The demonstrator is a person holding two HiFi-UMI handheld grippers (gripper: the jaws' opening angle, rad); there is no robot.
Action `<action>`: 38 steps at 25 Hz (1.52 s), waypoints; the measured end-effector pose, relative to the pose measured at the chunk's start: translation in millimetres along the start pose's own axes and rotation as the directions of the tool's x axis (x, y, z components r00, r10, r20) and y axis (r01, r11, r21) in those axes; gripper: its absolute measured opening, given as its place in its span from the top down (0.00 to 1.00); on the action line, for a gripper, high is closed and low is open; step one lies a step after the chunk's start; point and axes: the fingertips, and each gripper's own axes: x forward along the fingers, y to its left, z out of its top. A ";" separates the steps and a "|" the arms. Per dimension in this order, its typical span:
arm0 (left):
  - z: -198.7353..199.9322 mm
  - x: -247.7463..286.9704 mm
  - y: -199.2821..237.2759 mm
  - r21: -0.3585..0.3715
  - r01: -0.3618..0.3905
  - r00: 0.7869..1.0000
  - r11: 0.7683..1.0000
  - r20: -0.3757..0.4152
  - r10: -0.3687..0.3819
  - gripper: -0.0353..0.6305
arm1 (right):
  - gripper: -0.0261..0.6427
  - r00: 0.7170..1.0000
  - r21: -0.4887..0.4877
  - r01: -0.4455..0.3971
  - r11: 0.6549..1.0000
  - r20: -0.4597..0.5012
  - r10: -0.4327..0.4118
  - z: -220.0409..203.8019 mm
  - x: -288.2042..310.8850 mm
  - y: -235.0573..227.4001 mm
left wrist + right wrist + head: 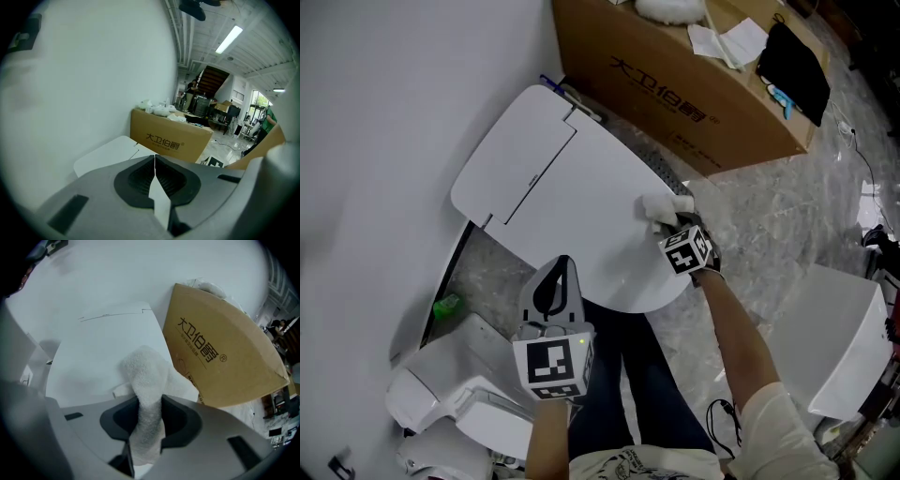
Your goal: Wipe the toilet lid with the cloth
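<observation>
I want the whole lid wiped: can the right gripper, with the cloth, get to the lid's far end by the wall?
Probably yes. The right gripper grips the cloth at the lid edge; nothing lies on the lid up to the wall, and the box stands aside.

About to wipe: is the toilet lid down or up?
Down. The lid lies flat, top face up, with the cloth at its edge.
</observation>
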 end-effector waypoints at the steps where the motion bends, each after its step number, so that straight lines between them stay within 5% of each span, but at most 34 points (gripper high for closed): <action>1: -0.9 -1.0 -2.2 0.002 0.001 1.000 1.000 0.001 -0.001 0.93 | 0.80 1.000 0.003 0.002 1.000 -0.003 -0.002 -5.8 -1.6 -0.1; 20: -1.9 -14.4 -17.4 -0.001 0.017 1.000 1.000 0.007 -0.017 0.93 | 0.79 0.989 0.174 0.090 0.981 -0.130 -0.067 -113.1 -34.9 15.1; 35: -0.4 -22.3 6.2 -0.050 -0.016 1.000 0.999 0.010 0.016 0.93 | 0.80 0.952 0.541 0.273 0.795 -0.269 -0.144 -135.4 -54.1 53.6; 38: -0.6 -23.2 14.0 -0.061 -0.024 1.000 0.998 0.013 0.025 0.93 | 0.80 0.952 0.546 0.264 0.795 -0.282 -0.123 -128.3 -53.3 67.1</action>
